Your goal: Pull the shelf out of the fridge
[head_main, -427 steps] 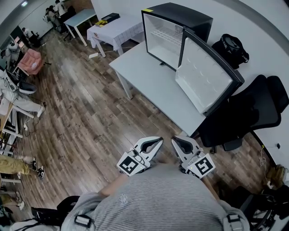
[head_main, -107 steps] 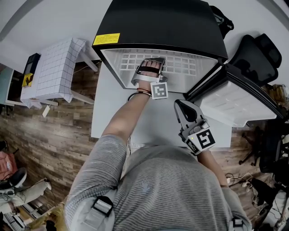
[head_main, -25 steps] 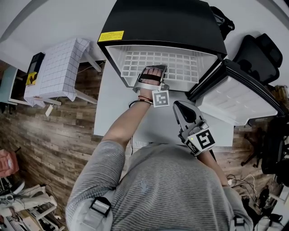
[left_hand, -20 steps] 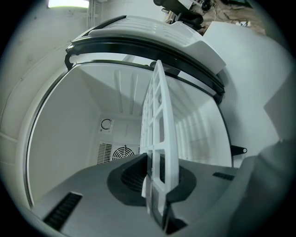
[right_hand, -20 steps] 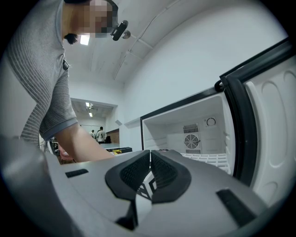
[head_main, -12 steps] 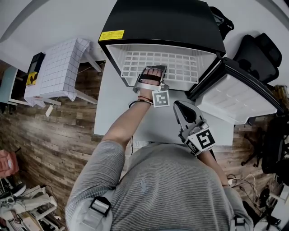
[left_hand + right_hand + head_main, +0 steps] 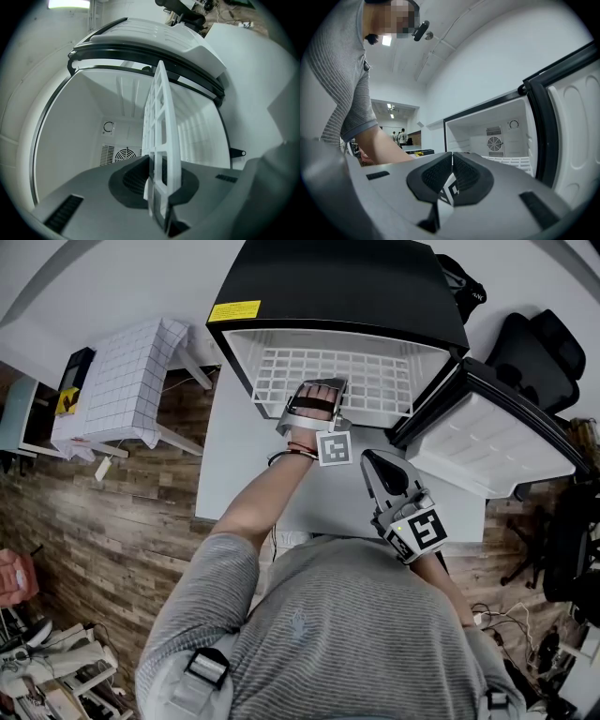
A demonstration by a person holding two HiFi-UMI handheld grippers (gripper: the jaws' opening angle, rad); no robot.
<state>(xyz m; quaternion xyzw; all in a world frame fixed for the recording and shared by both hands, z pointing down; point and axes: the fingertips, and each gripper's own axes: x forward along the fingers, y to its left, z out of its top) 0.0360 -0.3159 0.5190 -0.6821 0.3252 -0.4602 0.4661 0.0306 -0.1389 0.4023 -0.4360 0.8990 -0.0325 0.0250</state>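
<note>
Starting at the left of the head view, a small table (image 7: 122, 381) with a checked cloth stands on the wood floor (image 7: 94, 512), beside the white desk (image 7: 225, 474). On the desk sits the black fridge (image 7: 347, 287), a yellow label (image 7: 234, 311) at its top left corner. The white grid shelf (image 7: 366, 371) lies level inside the fridge, its front edge at the mouth of the cabinet.

The left gripper (image 7: 317, 388) reaches forward to the middle of that front edge, its marker cube (image 7: 335, 447) just behind the hand. In the left gripper view the shelf (image 7: 161, 117) runs edge-on away from the camera, and the left gripper (image 7: 157, 187) has its jaws pinching the front bar of the shelf, one pad on each face. Behind, the fan grille (image 7: 125, 154) shows low on the back wall of the fridge.

The right gripper (image 7: 377, 463) hangs over the desk, near the body, well apart from the shelf. In the right gripper view its jaws are pressed together with nothing between them, and the person's arm (image 7: 379, 145) crosses at the left. Beyond them the fridge (image 7: 487, 136) stands open, the shelf (image 7: 511, 163) visible low inside.

Farther right, the door (image 7: 497, 442) is swung wide open, its white inner face upward. A black chair (image 7: 544, 343) stands behind the door.
</note>
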